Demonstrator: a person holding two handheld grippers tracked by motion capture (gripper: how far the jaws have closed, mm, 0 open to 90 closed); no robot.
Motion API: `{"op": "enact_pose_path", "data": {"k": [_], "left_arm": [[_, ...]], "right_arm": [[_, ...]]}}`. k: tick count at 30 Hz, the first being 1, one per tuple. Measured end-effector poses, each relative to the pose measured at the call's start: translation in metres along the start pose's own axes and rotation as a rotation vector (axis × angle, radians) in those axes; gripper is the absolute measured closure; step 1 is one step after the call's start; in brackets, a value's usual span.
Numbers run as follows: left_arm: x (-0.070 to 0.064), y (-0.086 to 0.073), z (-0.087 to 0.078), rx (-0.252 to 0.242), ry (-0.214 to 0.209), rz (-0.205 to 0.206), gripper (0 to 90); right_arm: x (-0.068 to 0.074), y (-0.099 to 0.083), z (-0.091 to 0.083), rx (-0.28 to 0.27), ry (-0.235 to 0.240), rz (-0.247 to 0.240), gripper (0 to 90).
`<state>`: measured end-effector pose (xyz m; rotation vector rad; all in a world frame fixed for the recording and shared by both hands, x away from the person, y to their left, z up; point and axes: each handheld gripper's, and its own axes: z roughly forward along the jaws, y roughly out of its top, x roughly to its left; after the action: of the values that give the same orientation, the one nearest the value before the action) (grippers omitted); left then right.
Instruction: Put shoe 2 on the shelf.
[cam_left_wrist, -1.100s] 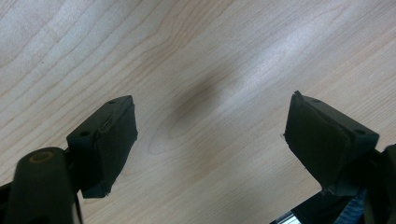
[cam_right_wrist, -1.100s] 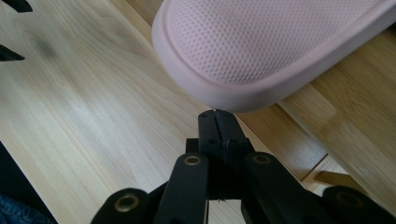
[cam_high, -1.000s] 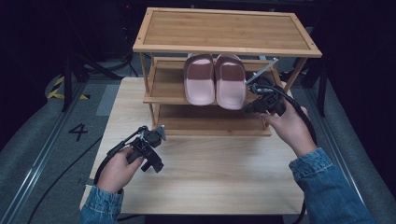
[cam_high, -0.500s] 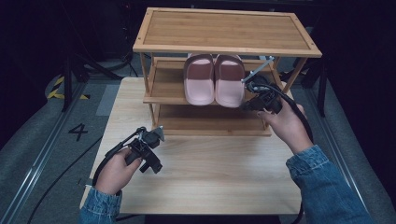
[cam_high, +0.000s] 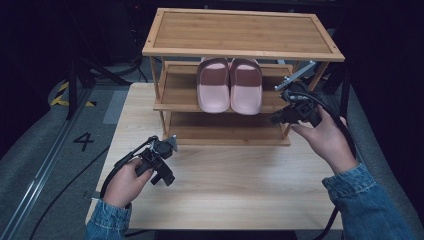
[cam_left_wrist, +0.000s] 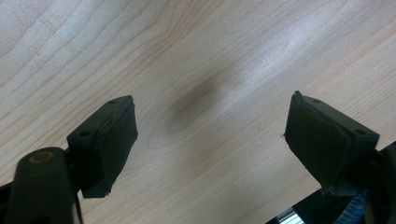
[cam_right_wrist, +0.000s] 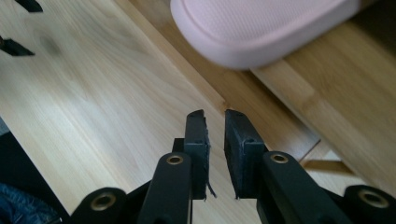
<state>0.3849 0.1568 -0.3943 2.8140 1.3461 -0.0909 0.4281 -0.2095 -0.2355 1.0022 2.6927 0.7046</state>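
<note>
We see a pair of pink rubber slippers (cam_high: 229, 85) lying side by side on the middle shelf of a three-tier bamboo shoe rack (cam_high: 243, 32), which stands at the far end of a pale wooden table (cam_high: 240, 175). The slippers touch each other along their inner edges, their rounded ends facing the person and reaching the front edge of the shelf.

Our right gripper (cam_high: 281, 118) sits in the person's right hand (cam_high: 326, 138) by the rack's right front post, level with the middle shelf and just to the right of the right-hand slipper, not touching it. In the right gripper view its two black jaws stand nearly pressed together, with only a thin slit between them and nothing pinched; the gripper (cam_right_wrist: 215, 122) points down at the wood below the shelf edge, and the rounded end of a pink slipper (cam_right_wrist: 261, 28) lies above and beyond the jaw tips.

Our left gripper (cam_high: 166, 176) is held in the left hand (cam_high: 126, 182) low over the near left part of the table, well apart from the rack and the slippers. In the left gripper view its jaws are spread wide, holding nothing, and between them the gripper (cam_left_wrist: 210, 126) faces bare table wood (cam_left_wrist: 196, 70) with a soft shadow on it.

Both forearms wear blue denim sleeves (cam_high: 370, 200), and black cables (cam_high: 115, 167) trail from the grippers.
</note>
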Motion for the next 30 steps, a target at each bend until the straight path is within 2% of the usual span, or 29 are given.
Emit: {"op": "enact_pose_path", "data": {"k": [6, 9, 12, 14, 15, 17, 22, 26, 28, 29, 30], "left_arm": [[0.001, -0.001, 0.0, -0.003, -0.001, 0.0, 17.6], [0.002, -0.001, 0.0, -0.002, 0.005, -0.003, 17.6], [0.002, -0.001, 0.0, 0.005, 0.004, -0.006, 17.6], [0.001, 0.0, 0.001, 0.005, 0.021, -0.003, 17.6], [0.001, 0.0, 0.002, 0.006, 0.007, -0.004, 17.6], [0.0, 0.001, 0.002, 0.008, 0.007, 0.0, 17.6], [0.0, 0.001, 0.002, 0.007, 0.007, 0.0, 17.7], [0.002, 0.0, 0.001, 0.008, 0.016, 0.002, 17.5], [0.001, 0.0, 0.001, 0.008, 0.014, 0.0, 17.5], [0.001, 0.0, 0.001, 0.008, 0.014, 0.002, 17.5], [0.0, 0.0, 0.0, 0.008, 0.016, -0.001, 17.6]], "right_arm": [[-0.005, -0.023, -0.001, 0.023, 0.001, 0.023, 75.3], [-0.006, -0.04, 0.001, 0.03, -0.011, 0.038, 71.4], [-0.007, -0.058, 0.004, 0.026, 0.002, 0.061, 68.5], [-0.009, -0.071, 0.009, 0.04, -0.012, 0.079, 68.2], [-0.009, -0.077, 0.011, 0.048, -0.019, 0.085, 68.0], [-0.01, -0.088, 0.016, 0.064, -0.007, 0.103, 66.6], [-0.012, -0.109, 0.025, 0.112, -0.012, 0.133, 61.7], [-0.011, -0.127, 0.033, 0.156, -0.04, 0.155, 55.5], [-0.011, -0.14, 0.039, 0.168, -0.032, 0.174, 51.7], [-0.011, -0.14, 0.039, 0.168, -0.032, 0.174, 51.7], [-0.011, -0.144, 0.042, 0.172, -0.009, 0.188, 50.0]]}}
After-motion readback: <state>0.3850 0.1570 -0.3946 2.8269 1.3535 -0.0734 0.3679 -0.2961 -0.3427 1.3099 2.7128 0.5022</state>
